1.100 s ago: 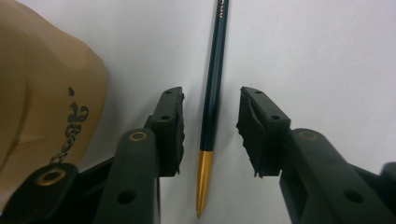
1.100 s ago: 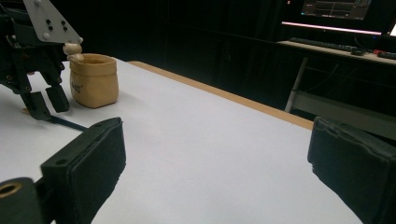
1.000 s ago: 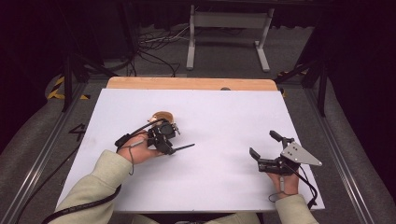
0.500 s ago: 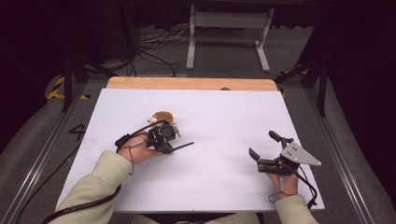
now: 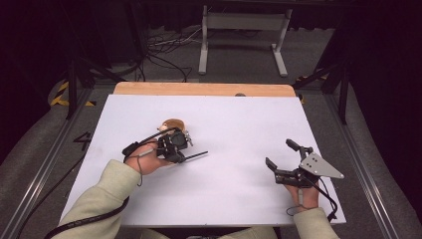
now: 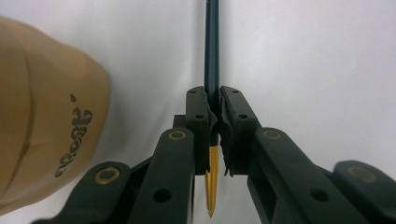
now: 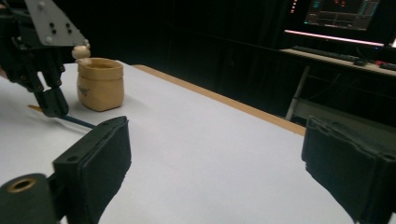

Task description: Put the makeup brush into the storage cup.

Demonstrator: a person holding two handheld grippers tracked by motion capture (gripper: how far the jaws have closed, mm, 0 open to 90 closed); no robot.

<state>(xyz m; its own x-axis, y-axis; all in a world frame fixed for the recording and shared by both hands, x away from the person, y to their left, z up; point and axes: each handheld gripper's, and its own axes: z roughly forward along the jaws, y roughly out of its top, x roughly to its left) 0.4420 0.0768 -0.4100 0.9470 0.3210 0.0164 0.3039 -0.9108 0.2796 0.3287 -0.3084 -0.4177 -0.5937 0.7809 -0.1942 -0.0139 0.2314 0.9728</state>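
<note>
The left claw (image 6: 212, 135) is closed tight on a dark pencil (image 6: 211, 56) with a gold tip. The pencil lies low over the white desk (image 5: 239, 124), just right of the tan cup (image 5: 173, 124). The right claw (image 5: 283, 160) stands wide open and empty, near the right edge; its jaws have just narrowed a little.

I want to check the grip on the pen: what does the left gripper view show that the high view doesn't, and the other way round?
Left gripper view alone: the pen's gold tip poking out behind the pads, which press on its dark barrel, and dark lettering on the tan pot.

High view alone: the right hand-held gripper with its jaws apart and nothing between them, both sleeves, and the wooden far edge of the table.

Both: the pen clamped in the left hand-held gripper, the pot close beside it, the white tabletop.
</note>
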